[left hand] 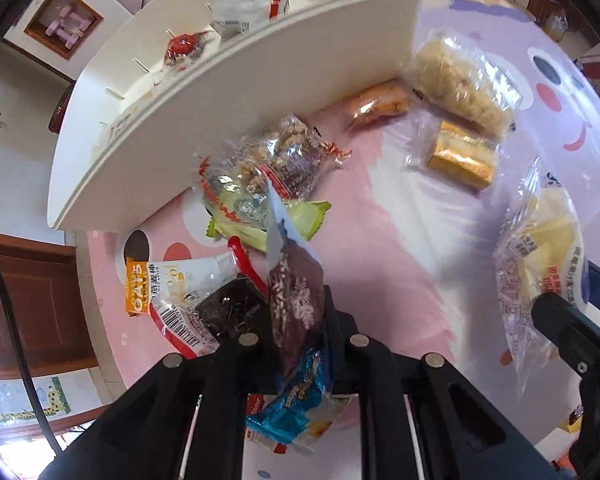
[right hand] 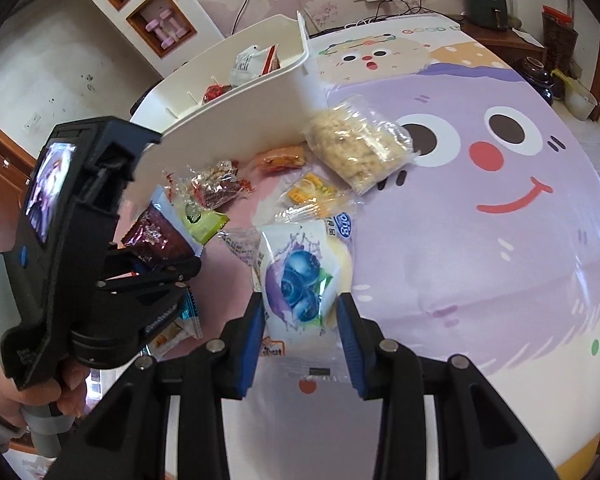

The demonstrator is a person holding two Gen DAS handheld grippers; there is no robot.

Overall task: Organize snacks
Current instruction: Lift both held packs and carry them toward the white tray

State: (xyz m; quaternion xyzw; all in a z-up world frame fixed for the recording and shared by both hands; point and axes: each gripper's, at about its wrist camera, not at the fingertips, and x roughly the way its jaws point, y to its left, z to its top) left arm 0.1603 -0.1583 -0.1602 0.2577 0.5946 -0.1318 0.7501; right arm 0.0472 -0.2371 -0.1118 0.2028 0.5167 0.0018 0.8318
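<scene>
My left gripper (left hand: 300,320) is shut on a dark maroon snack packet (left hand: 296,296) and holds it above the table; it also shows in the right wrist view (right hand: 156,236). My right gripper (right hand: 300,308) is shut on a white blueberry packet (right hand: 300,280), seen at the right edge in the left wrist view (left hand: 540,264). A white divided organizer box (left hand: 236,92) stands beyond, holding a white-red packet (left hand: 256,0) and a red candy (left hand: 182,50). Loose snacks lie before it: a nut bar (left hand: 276,160), a green packet (left hand: 268,220), a gold bar (left hand: 462,156), a rice cake pack (left hand: 460,84).
An oats bar (left hand: 160,284) and a blue packet (left hand: 296,416) lie near my left gripper. An orange packet (left hand: 376,104) rests against the box wall. The round table has a purple cartoon cover (right hand: 480,200). A wooden cabinet (left hand: 40,300) stands at left.
</scene>
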